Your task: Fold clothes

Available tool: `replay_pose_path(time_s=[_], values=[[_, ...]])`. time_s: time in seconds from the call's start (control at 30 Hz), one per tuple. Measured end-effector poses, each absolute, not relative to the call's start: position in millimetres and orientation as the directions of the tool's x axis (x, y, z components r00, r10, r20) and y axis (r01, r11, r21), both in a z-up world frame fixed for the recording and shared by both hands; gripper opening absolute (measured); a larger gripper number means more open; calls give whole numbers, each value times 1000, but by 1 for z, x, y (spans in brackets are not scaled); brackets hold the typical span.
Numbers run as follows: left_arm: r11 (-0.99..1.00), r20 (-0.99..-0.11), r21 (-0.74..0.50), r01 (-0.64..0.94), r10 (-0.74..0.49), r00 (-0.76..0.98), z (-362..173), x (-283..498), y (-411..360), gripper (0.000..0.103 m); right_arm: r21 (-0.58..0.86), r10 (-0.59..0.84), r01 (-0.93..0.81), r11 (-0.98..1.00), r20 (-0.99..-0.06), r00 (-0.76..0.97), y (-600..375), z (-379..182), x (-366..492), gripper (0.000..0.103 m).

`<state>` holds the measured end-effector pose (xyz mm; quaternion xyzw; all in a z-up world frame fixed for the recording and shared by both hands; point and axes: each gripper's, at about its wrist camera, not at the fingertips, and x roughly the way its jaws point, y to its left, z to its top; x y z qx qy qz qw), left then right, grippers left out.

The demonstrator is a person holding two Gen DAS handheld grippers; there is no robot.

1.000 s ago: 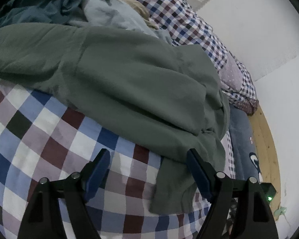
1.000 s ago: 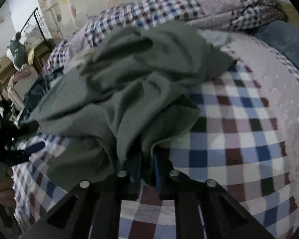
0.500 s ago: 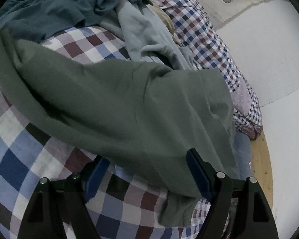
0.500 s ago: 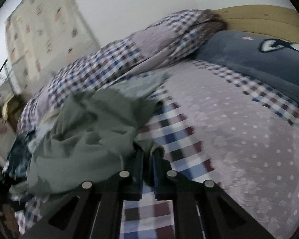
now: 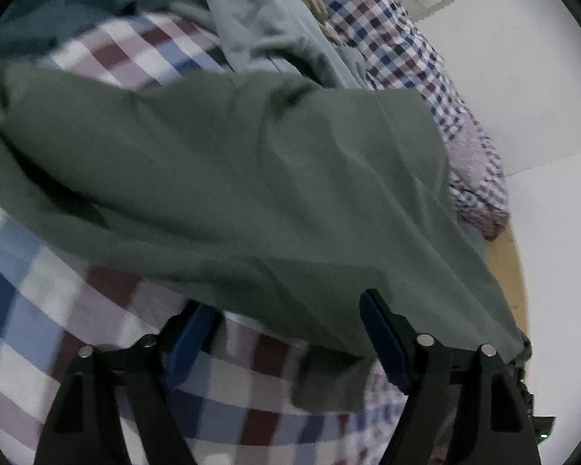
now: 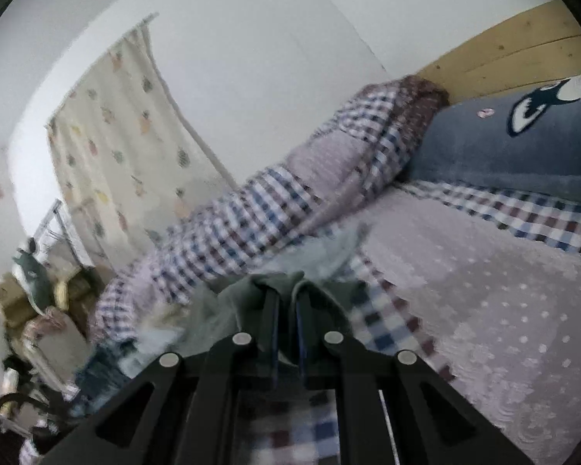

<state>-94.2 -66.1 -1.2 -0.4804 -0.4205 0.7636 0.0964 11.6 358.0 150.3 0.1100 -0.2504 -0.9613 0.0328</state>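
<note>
green garment (image 5: 251, 178) spread over checked bedcover (image 5: 31, 310), one end lifted off bed
right gripper (image 6: 286, 310) clamped on bunched green cloth, fold pinched between pads
left gripper (image 5: 286, 333) jaws closing, near hem between them, pads not yet pressing
judged handling: light, limp, drapes and sags; low slip risk, no breakage risk
grip advice: take hem edge or corner, single layer; avoid catching bedcover beneath; keep cloth taut between both grips
</note>
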Motion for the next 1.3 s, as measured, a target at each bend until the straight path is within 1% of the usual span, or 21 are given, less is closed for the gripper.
replay_pose_path(time_s=[0.03,0.07,0.1,0.13,0.17,0.23,0.27,0.33,0.4,0.47,0.6,0.67,0.7,0.73,0.83,0.93,1.13,1.23,1.3], values=[[-601,-632,-758,253,582,-512,-3,-94,-65,65,499,-147,38,-866,-180,-973,356,153,13,6],[-585,-621,-771,254,600,-504,-5,-94,-63,61,508,-171,65,-859,-166,-971,355,156,14,6],[-575,-615,-777,255,611,-498,-8,-94,-61,50,516,-196,91,-852,-152,-969,354,158,14,6],[-568,-613,-781,260,616,-495,-10,-94,-59,37,524,-220,117,-843,-138,-966,352,160,15,6],[-561,-612,-783,269,616,-495,-13,-94,-58,31,532,-244,143,-835,-124,-962,351,163,16,6],[-537,-598,-794,283,614,-515,-16,-93,-60,6,541,-294,195,-818,-101,-951,348,166,18,6],[-525,-588,-802,286,608,-533,-15,-91,-62,3,541,-320,221,-811,-95,-943,346,167,17,6],[-522,-563,-811,265,571,-598,-3,-86,-69,2,536,-360,259,-803,-91,-928,343,168,17,6],[-521,-533,-818,242,529,-660,9,-81,-77,2,526,-391,278,-804,-115,-913,339,164,15,7],[-525,-494,-823,215,477,-727,26,-73,-87,2,520,-408,279,-807,-151,-900,337,158,10,8],[-536,-450,-816,216,357,-818,51,-57,-110,1,501,-436,272,-821,-243,-867,328,142,-4,12],[-527,-428,-821,220,315,-847,58,-53,-121,1,487,-451,275,-829,-292,-844,321,135,-12,20],[-518,-417,-826,222,296,-859,61,-52,-125,0,483,-453,274,-832,-306,-837,319,132,-14,34],[-511,-406,-830,225,277,-871,64,-50,-128,0,478,-455,273,-835,-321,-831,317,128,-16,53],[-494,-383,-837,236,221,-897,66,-34,-150,0,464,-459,270,-844,-364,-810,311,119,-22,72],[-480,-369,-841,249,172,-913,69,-28,-168,0,472,-432,230,-851,-382,-817,315,112,-26,75],[-485,-344,-830,276,54,-938,83,-7,-197,0,491,-370,116,-864,-461,-807,321,93,-42,76],[-470,-327,-833,292,-8,-945,88,6,-214,0,487,-375,105,-867,-500,-781,309,81,-54,76],[-468,-334,-826,313,-40,-942,88,11,-225,0,478,-386,108,-872,-534,-752,293,71,-62,76]])
